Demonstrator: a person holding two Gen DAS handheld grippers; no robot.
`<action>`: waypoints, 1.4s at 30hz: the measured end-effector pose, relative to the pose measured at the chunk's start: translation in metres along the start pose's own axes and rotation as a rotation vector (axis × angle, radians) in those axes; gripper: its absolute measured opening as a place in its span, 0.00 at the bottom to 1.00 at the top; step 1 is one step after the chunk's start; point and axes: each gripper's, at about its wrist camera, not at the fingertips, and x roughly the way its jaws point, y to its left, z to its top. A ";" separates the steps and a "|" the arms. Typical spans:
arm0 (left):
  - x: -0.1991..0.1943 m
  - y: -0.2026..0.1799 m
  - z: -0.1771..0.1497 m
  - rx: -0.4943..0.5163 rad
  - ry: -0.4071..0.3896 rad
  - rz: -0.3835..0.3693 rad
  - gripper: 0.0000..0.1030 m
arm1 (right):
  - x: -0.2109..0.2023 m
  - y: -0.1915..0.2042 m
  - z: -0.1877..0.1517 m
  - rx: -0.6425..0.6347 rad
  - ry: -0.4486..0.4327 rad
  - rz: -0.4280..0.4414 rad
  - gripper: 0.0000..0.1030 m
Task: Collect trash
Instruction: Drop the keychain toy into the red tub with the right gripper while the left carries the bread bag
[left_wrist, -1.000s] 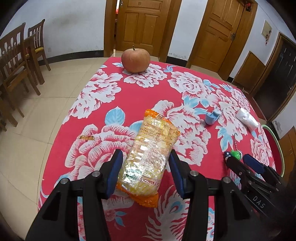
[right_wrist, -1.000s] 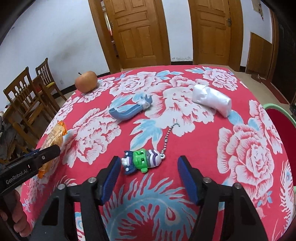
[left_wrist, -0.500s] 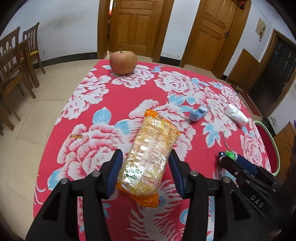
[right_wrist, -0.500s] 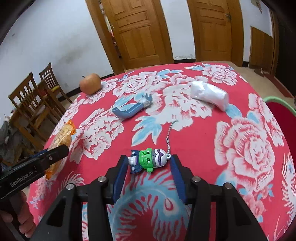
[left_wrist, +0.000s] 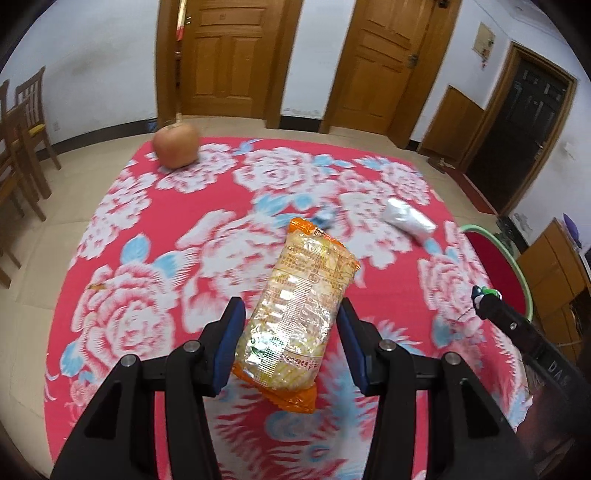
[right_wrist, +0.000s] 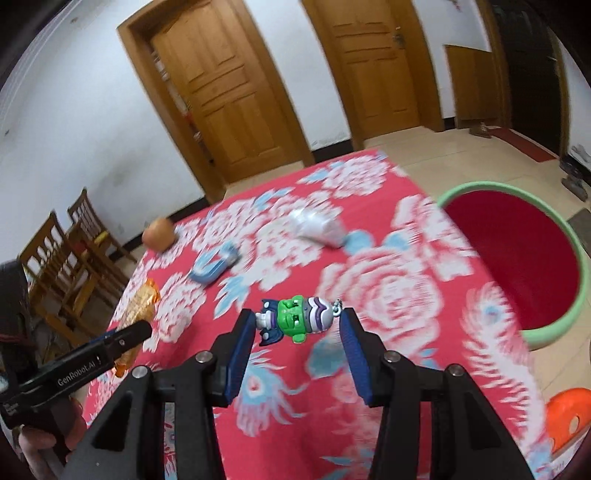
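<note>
- Wooden panelled doors and white walls stand behind a table (left_wrist: 122, 236) covered in a red cloth with white roses, as the left wrist view shows it.
- Left gripper (left_wrist: 290, 334) has its blue-padded jaws clamped on the sides of an orange-and-clear noodle packet (left_wrist: 301, 314), which sticks out forward between them, its far end raised above the cloth.
- An apple (left_wrist: 175, 145) sits near the far left corner of the table; a white crumpled bag (left_wrist: 408, 220) lies toward the right side, well apart from the apple.
- A small blue object peeks out just past the packet's far end, too blurred to name.
- Beyond the table's right edge is a red basin (left_wrist: 513, 258) with a green rim; the other gripper's tip reaches in near it, a green toy at its end.
- Wooden chairs (left_wrist: 22, 140) stand on the floor to the left.

- Right wrist view: the same red floral table, blurred by motion, with the doors behind.
- Right gripper (right_wrist: 297, 326) has its jaws closed on a green-and-purple toy figure keychain (right_wrist: 295, 319), held sideways at the fingertips, above the cloth.
- Blue curved object (right_wrist: 216, 267) lies on the table between the apple (right_wrist: 159, 234) and the white bag (right_wrist: 317, 225).
- The red basin (right_wrist: 517, 258) sits low off the table's right edge.
- At left, the left gripper carries the noodle packet (right_wrist: 142, 304).
</note>
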 end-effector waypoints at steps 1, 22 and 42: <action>0.000 -0.006 0.001 0.008 -0.001 -0.010 0.50 | -0.005 -0.006 0.002 0.011 -0.010 -0.006 0.49; 0.025 -0.118 0.020 0.172 0.030 -0.161 0.49 | -0.051 -0.155 0.024 0.274 -0.133 -0.208 0.50; 0.062 -0.207 0.020 0.326 0.069 -0.251 0.49 | -0.056 -0.218 0.020 0.398 -0.148 -0.265 0.56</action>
